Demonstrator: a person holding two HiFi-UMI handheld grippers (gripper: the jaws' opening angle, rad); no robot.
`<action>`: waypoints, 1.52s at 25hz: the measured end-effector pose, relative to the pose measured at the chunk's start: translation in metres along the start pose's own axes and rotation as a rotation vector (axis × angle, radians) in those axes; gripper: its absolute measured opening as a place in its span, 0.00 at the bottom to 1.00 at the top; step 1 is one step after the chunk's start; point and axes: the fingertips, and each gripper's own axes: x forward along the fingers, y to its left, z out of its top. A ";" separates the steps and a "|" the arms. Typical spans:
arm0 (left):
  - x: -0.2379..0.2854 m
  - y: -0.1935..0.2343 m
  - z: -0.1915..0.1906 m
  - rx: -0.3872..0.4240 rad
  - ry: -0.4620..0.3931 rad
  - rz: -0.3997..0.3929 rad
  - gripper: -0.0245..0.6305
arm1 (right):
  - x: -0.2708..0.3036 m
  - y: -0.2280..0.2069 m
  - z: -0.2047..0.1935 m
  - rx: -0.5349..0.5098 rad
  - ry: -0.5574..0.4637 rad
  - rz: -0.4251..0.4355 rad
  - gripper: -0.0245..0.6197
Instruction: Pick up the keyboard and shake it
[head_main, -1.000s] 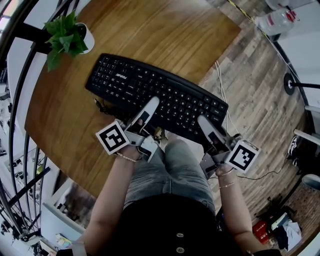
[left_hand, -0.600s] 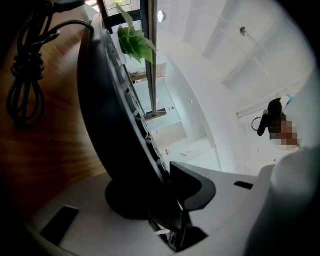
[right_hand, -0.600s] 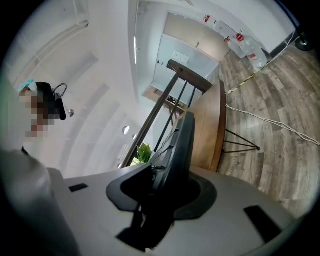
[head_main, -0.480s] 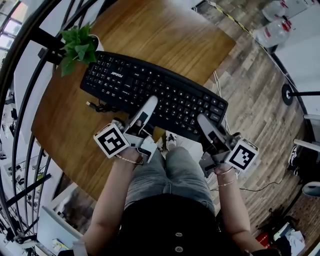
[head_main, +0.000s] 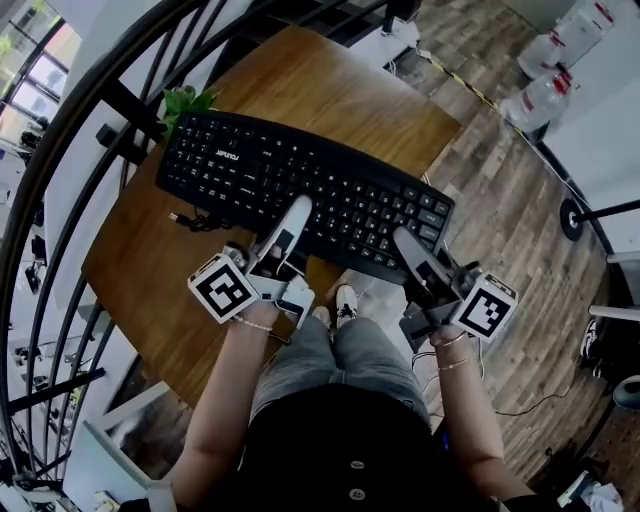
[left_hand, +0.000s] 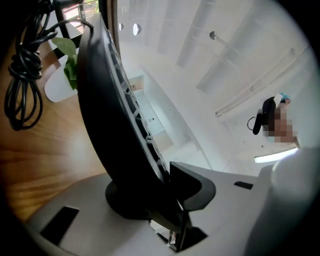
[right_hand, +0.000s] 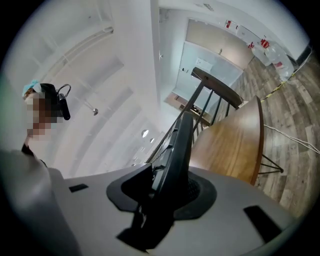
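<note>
Black keyboard (head_main: 300, 185) sits over the wooden table (head_main: 330, 85), seemingly lifted clear. Its near edge is clamped by both the left gripper (head_main: 296, 208) and the right gripper (head_main: 402, 240). Its bundled cable (head_main: 200, 220) dangles beneath. A white pot (left_hand: 56, 92) holds a green plant (head_main: 185, 100).

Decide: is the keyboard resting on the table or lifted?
Lifted: left gripper and right gripper clamp the keyboard by its near edge; the table lies apart beneath it.
</note>
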 end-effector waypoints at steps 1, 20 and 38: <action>0.000 -0.006 0.004 0.016 -0.004 -0.014 0.24 | 0.000 0.005 0.002 -0.015 -0.009 0.014 0.25; -0.003 -0.080 0.020 0.305 -0.096 -0.286 0.24 | -0.017 0.052 0.023 -0.286 -0.175 0.285 0.25; 0.028 -0.168 0.098 0.405 -0.117 -0.495 0.24 | 0.007 0.141 0.093 -0.491 -0.251 0.362 0.25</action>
